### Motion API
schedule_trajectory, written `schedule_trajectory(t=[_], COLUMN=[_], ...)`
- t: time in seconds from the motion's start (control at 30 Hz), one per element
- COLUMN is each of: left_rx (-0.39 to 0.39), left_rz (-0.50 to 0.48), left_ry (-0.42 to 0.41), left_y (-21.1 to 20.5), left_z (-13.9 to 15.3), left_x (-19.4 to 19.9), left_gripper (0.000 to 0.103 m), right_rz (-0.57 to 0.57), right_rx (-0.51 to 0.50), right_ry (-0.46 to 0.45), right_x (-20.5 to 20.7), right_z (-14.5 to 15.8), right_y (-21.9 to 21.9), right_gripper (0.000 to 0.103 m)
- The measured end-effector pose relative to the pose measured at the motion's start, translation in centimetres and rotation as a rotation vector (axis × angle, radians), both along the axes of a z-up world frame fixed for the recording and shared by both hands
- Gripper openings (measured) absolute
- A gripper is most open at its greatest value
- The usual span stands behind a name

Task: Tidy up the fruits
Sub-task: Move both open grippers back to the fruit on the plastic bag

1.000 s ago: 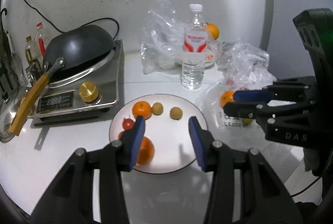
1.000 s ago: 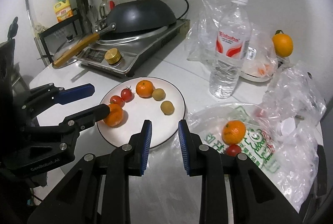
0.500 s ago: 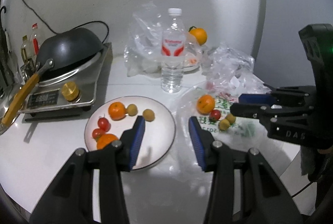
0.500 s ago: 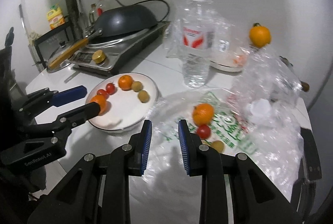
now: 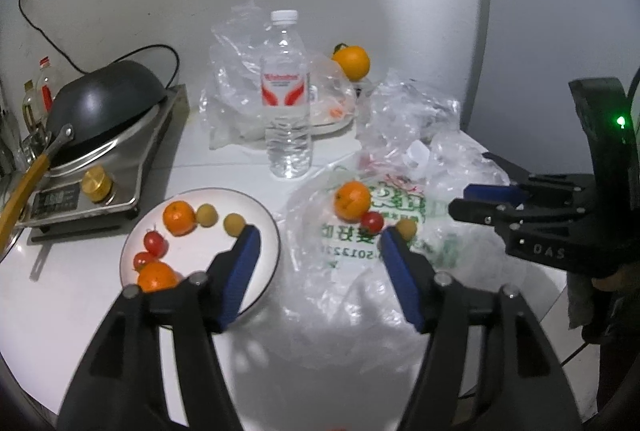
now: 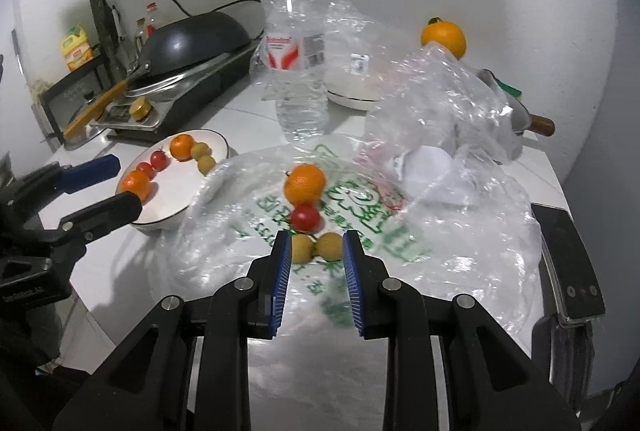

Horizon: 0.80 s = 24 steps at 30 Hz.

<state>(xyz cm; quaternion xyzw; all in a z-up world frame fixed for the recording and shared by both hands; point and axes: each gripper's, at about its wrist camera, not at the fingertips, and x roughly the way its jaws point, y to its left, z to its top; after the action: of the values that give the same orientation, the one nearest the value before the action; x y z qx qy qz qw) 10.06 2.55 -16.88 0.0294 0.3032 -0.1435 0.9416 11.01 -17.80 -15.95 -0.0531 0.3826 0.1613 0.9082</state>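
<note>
Blue-padded, our left tongs (image 5: 318, 251) gape wide at lower centre over the plastic bag (image 5: 352, 271); our right tongs (image 6: 314, 251) sit part-open before two yellow fruits (image 6: 316, 246).

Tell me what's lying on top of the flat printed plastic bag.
On the clear plastic bag with green print lie an orange tangerine, a red cherry tomato and two small yellow-green fruits. Anything under the crumpled plastic behind is hidden.
</note>
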Motion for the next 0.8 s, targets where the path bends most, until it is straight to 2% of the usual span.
schedule_trajectory(t=[0.17, 0.4, 0.8], left_rx=[0.038, 0.152, 0.159], left_rz=[-0.032, -0.059, -0.109], left_ry=[0.014, -0.02, 0.048], left_y=[-2.0, -5.0, -7.5], left_z=[-0.5, -1.4, -3.2], left_x=[0.3, 0.7, 3.7], left_gripper=[0.064, 0.064, 0.064], right_rz=[0.002, 0.019, 0.067], right_rx=[0.016, 0.032, 0.053], right_ry=[0.011, 0.03, 0.072], right_x=[0.3, 1.4, 4.0], right_z=[-0.8, -1.8, -3.5], right_y=[-1.1, -1.9, -2.5], right_gripper=[0.028, 0.028, 0.028])
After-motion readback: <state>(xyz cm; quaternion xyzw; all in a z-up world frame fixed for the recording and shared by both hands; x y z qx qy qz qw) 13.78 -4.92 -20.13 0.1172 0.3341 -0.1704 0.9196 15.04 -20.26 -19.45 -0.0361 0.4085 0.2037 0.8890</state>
